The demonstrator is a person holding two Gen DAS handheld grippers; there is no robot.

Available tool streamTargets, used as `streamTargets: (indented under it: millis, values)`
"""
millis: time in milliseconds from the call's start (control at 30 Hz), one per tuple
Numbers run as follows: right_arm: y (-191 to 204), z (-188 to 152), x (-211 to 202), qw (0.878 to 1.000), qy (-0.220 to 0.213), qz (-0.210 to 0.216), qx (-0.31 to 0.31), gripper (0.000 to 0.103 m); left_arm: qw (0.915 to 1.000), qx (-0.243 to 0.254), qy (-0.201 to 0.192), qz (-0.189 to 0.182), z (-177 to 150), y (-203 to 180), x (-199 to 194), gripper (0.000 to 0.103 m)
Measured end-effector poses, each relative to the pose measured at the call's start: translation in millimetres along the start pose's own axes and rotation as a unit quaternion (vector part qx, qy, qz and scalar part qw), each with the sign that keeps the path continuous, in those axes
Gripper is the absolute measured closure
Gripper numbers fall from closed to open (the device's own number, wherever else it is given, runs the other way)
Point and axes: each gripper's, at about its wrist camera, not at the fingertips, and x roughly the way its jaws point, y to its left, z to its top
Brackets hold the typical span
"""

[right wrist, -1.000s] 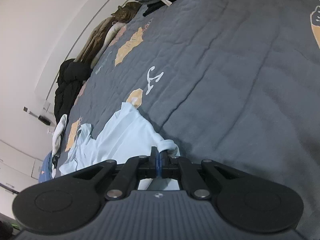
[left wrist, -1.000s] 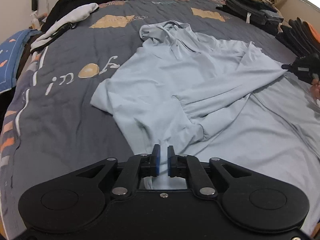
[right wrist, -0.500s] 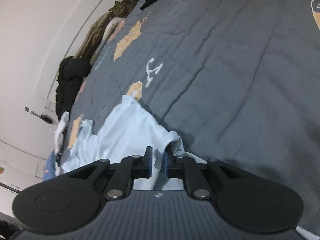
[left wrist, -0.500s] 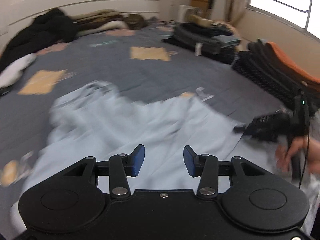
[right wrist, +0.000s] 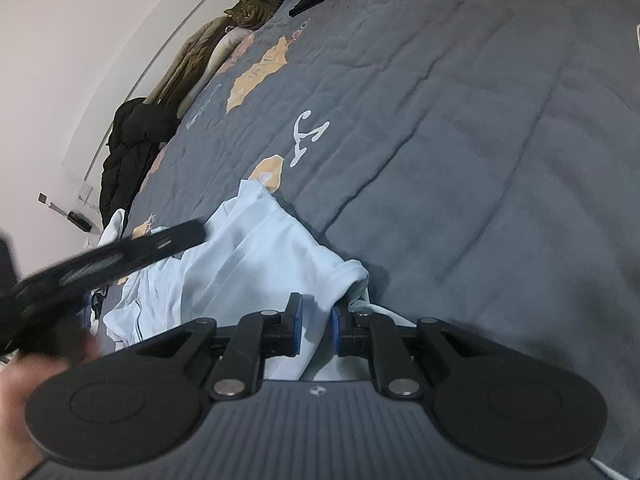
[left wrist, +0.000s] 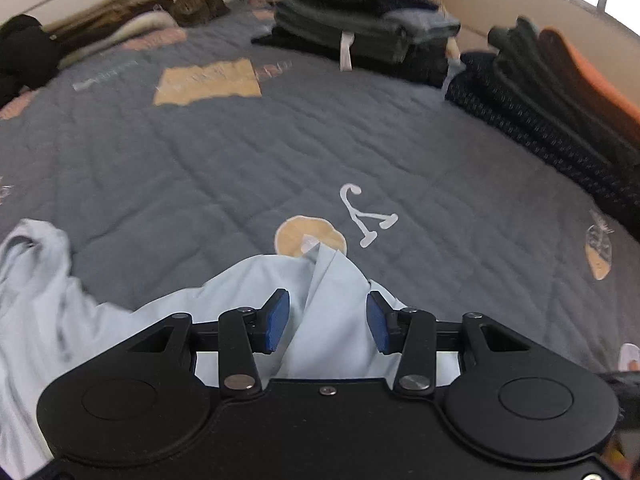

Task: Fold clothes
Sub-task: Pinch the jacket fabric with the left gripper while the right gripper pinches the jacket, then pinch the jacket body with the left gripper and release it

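item: light blue hoodie (left wrist: 328, 308), lying rumpled on a grey quilted bedspread (left wrist: 200, 168) at the near edge of the bed; its folded cloth comes to a point over an orange patch (left wrist: 296, 236) printed on the cover, just beside a white letter mark (left wrist: 366, 216). the hood end (left wrist: 36, 248) trails off to the left in the left wrist view.

item: left gripper (left wrist: 327, 322), jaws moderately wide, blue pads (left wrist: 276, 320) standing clear on either side of a raised crease of the hoodie; cloth lies between them but neither pad presses on it. in the right wrist view this gripper appears as a blurred black shape (right wrist: 108, 256) over the hoodie, with part of a hand (right wrist: 24, 392) at the lower left.

item: right gripper (right wrist: 316, 330), jaws narrow, a small gap showing between the blue pads (right wrist: 297, 326); a fold of hoodie fabric near the bunched cuff (right wrist: 352, 276) passes through the gap, and the pads do not appear to clamp it.

item: stacks of folded dark clothes (left wrist: 360, 36) at the far side of the bed, and a second row of dark and orange garments (left wrist: 560, 92) along the right edge.

item: a tabby cat (left wrist: 196, 2) resting by the far wall beside beige bedding (left wrist: 120, 28); a black coat (right wrist: 132, 148) heaped at the far left.
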Motion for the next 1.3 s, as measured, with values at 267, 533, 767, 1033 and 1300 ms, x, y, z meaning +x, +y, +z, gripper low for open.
streamTargets:
  millis: [267, 533, 767, 1033, 1300]
  values:
    - [-5, -2, 3, 1.000, -0.002, 0.010, -0.001, 0.102, 0.9980, 0.024, 0.043, -0.039, 9, 6, 25, 0.102]
    - [-9, -4, 0, 1.000, -0.028, -0.002, 0.005, 0.102, 0.9996, 0.003, -0.018, 0.023, 37, 29, 26, 0.101]
    - [-17, 1, -1, 0.998, -0.013, 0.005, 0.059, 0.101, 0.9992, 0.019, -0.006, 0.034, 20, 38, -10, 0.092]
    - [2, 7, -23, 0.999, -0.018, 0.009, 0.050, 0.096, 0.9958, 0.005, 0.010, 0.091, -65, 80, -125, 0.075]
    - [37, 5, -51, 0.998, -0.045, 0.010, -0.036, 0.072, 0.9931, -0.003, 0.058, 0.102, -126, 94, -160, 0.075]
